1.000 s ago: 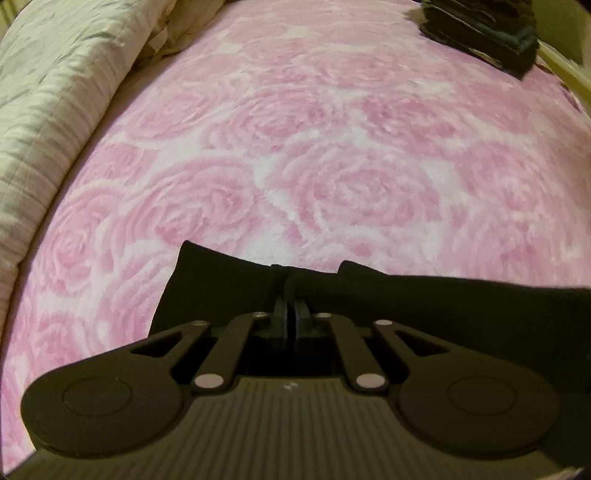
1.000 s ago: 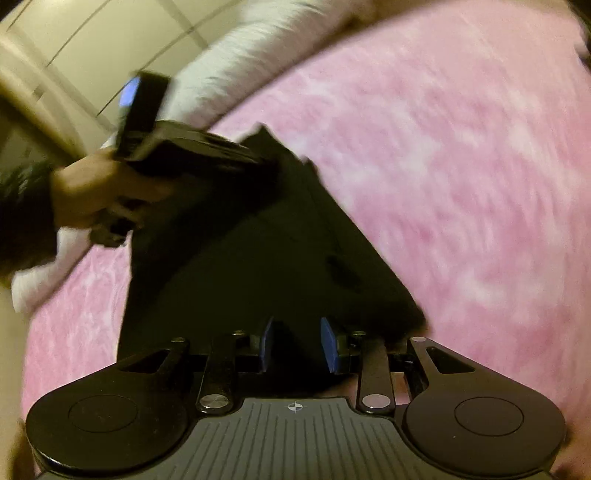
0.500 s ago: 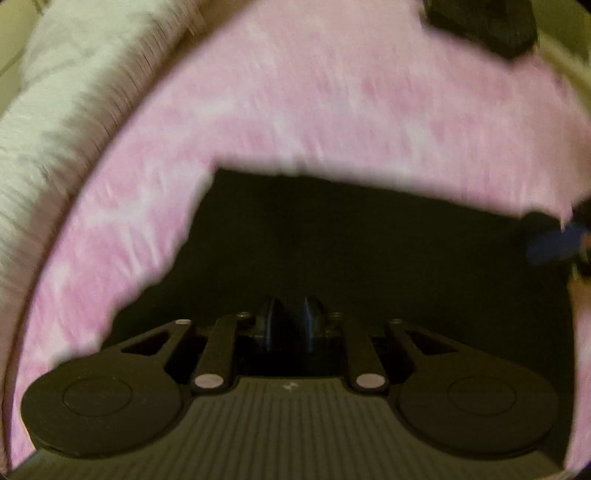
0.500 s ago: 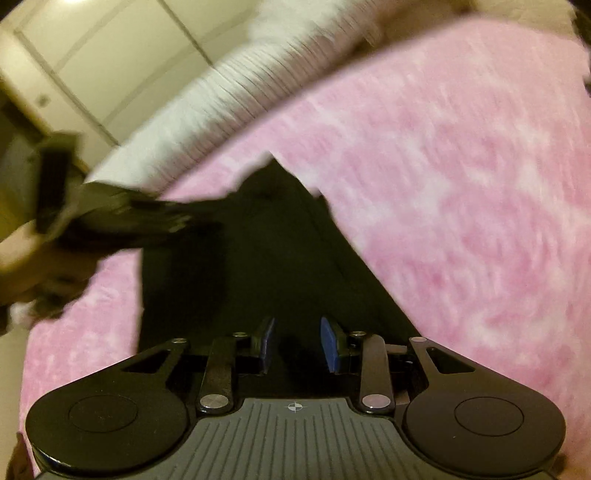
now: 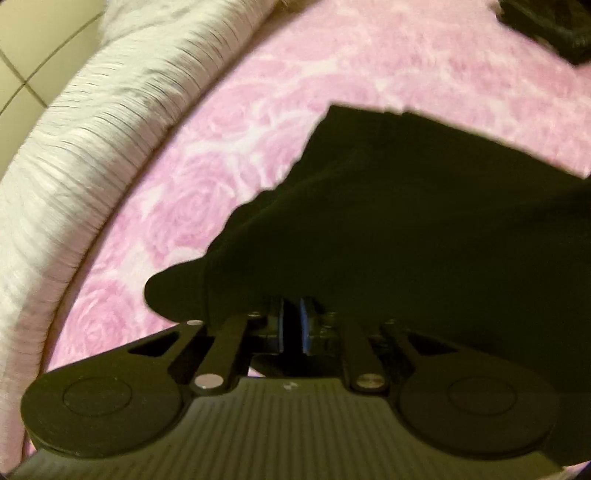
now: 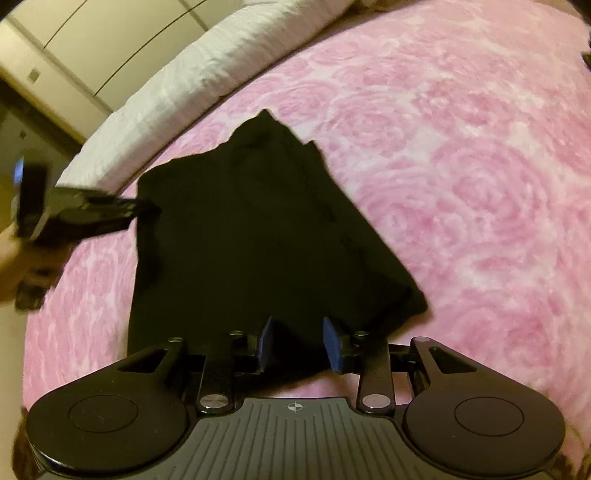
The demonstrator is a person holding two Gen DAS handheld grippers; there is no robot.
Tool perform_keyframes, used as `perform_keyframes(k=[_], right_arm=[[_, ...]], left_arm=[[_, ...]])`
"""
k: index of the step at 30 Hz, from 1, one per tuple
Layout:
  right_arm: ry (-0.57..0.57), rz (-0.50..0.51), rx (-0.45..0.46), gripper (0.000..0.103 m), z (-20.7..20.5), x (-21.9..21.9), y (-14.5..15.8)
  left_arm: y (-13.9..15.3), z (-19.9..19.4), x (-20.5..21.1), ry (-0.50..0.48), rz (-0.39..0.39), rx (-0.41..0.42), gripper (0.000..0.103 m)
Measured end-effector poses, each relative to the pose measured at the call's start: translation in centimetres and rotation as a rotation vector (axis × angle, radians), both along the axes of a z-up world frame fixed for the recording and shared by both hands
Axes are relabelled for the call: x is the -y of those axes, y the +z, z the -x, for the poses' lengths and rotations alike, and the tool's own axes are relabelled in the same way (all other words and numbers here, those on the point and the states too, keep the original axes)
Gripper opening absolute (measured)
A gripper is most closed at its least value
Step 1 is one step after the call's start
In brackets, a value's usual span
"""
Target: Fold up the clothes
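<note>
A black garment point(image 6: 258, 236) lies folded on the pink rose-patterned bedspread point(image 6: 461, 166). In the left wrist view the garment point(image 5: 406, 229) fills the right and centre, draped over the fingertips. My left gripper point(image 5: 291, 321) has its jaws nearly together on the garment's edge. It also shows in the right wrist view point(image 6: 144, 210), at the garment's left corner. My right gripper point(image 6: 299, 343) has its blue pads apart, with the near edge of the garment between and under them.
A white ribbed blanket point(image 5: 92, 129) runs along the far left edge of the bed. A stack of dark folded clothes point(image 5: 546, 26) sits at the far right. White cabinet doors point(image 6: 92, 40) stand beyond the bed.
The left gripper has swung right and closed on the garment's edge. The garment now lies flatter on the bed. The right gripper stays open at its near edge.
</note>
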State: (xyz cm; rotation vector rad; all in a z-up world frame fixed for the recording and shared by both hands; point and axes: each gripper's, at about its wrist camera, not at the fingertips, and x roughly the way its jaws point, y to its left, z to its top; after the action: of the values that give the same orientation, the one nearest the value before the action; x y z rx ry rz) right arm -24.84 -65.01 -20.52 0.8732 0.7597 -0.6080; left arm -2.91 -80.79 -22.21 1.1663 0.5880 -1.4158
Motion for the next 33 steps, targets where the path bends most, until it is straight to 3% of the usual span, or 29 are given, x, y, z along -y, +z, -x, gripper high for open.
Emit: perform_keyframes(k=[3,5,6,7,9,10,13,16,18,21,25,27,30,33], right_arm=[[0.046,0.053,-0.022,0.036,-0.7,-1.7,0.9],[0.093,0.078,-0.027,0.039,-1.7,-3.3,2.0],[0.128,0.1,-0.035,0.046,-2.4,-4.3,2.6],[0.171,0.128,-0.041,0.051,-3.3,-5.5,3.3],[0.269,0.195,-0.045,0.068,-5.4,-8.0,4.5],[0.33,0.237,-0.057,0.07,-6.7,-9.4,4.7],[0.536,0.389,-0.137,0.072,-11.1,-13.8,4.3],[0.72,0.58,-0.325,0.072,-14.8,-17.6,1.2],[0.799,0.708,-0.473,0.072,-16.3,-19.1,-1.7],[0.851,0.802,-0.558,0.072,-16.9,-19.5,-4.4],[0.867,0.824,-0.528,0.069,-16.3,-18.5,-5.5],[0.861,0.797,-0.481,0.049,-15.6,-17.9,-5.1],[0.835,0.686,-0.393,0.037,-14.4,-15.7,-2.9],[0.838,0.619,-0.341,0.033,-13.0,-13.8,-0.2]], left_arm=[[0.5,0.5,-0.6,-0.009,0.014,0.011,0.009],[1.9,0.3,-2.2,-0.031,0.048,0.004,0.02],[2.7,0.2,-3.4,-0.054,0.07,0.009,0.041],[3.5,0.1,-4.6,-0.078,0.092,0.014,0.054],[4.6,0.0,-6.9,-0.13,0.121,0.035,0.055],[4.6,0.0,-7.9,-0.161,0.119,0.057,0.055],[3.3,0.7,-11.1,-0.316,0.117,0.181,0.056],[0.6,2.1,-13.7,-0.498,0.127,0.322,0.065],[-1.3,3.0,-14.6,-0.589,0.157,0.392,0.066],[-4.2,4.3,-15.9,-0.726,0.201,0.498,0.067],[-6.7,5.1,-14.7,-0.779,0.256,0.59,0.067],[-7.0,5.1,-13.7,-0.787,0.259,0.612,0.068],[-7.1,5.3,-12.8,-0.816,0.244,0.644,0.067],[-6.5,5.7,-12.4,-0.839,0.223,0.65,0.058]])
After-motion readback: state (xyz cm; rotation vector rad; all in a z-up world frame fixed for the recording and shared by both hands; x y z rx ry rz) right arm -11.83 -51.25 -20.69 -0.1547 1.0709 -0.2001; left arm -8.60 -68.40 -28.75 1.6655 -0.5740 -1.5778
